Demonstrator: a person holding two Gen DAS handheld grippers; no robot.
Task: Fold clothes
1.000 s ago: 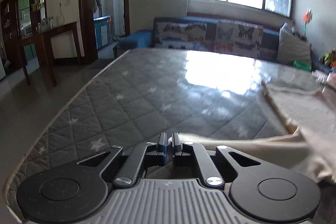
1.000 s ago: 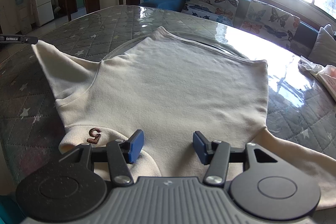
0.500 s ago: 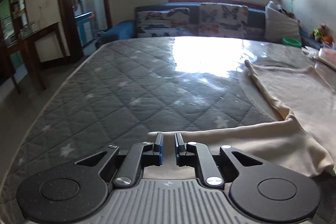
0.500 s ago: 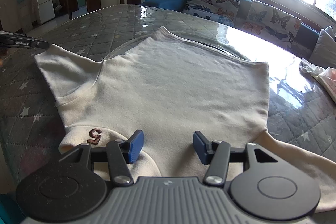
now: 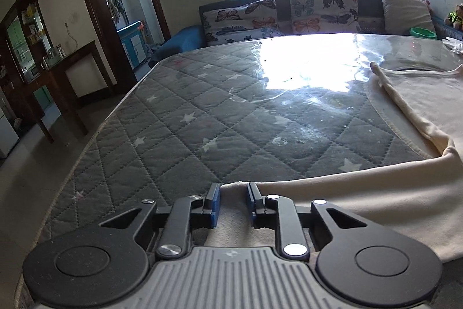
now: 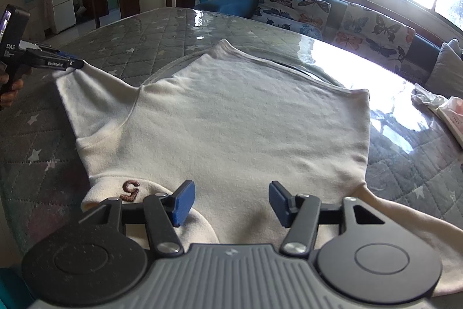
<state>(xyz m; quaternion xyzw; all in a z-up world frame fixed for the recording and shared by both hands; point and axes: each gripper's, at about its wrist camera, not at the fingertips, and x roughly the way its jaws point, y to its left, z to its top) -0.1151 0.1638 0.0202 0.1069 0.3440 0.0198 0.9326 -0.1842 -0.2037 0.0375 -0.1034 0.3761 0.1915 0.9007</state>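
Sweater (image 6: 231, 118) flat, left tool (image 5: 233, 203) open

One cream fleece sweatshirt (image 6: 231, 120), one grey quilted star-patterned mattress (image 5: 231, 120), two butterfly-print cushions (image 5: 241, 22) (image 5: 324, 9), two black hand-held grippers (image 5: 233, 204) (image 6: 231, 200).

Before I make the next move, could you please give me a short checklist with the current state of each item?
1. Left gripper at the end of the left sleeve: ok, cloth lies between its fingers.
2. Left hold on the sleeve firm: cannot tell, the fingers stand apart.
3. Right gripper free: ok, open over the sweater near the collar, holding nothing.
4. Sweater body flat on the quilted cover: ok, no big wrinkles.
5. Right sleeve laid out: cannot tell, it runs behind the gripper body.
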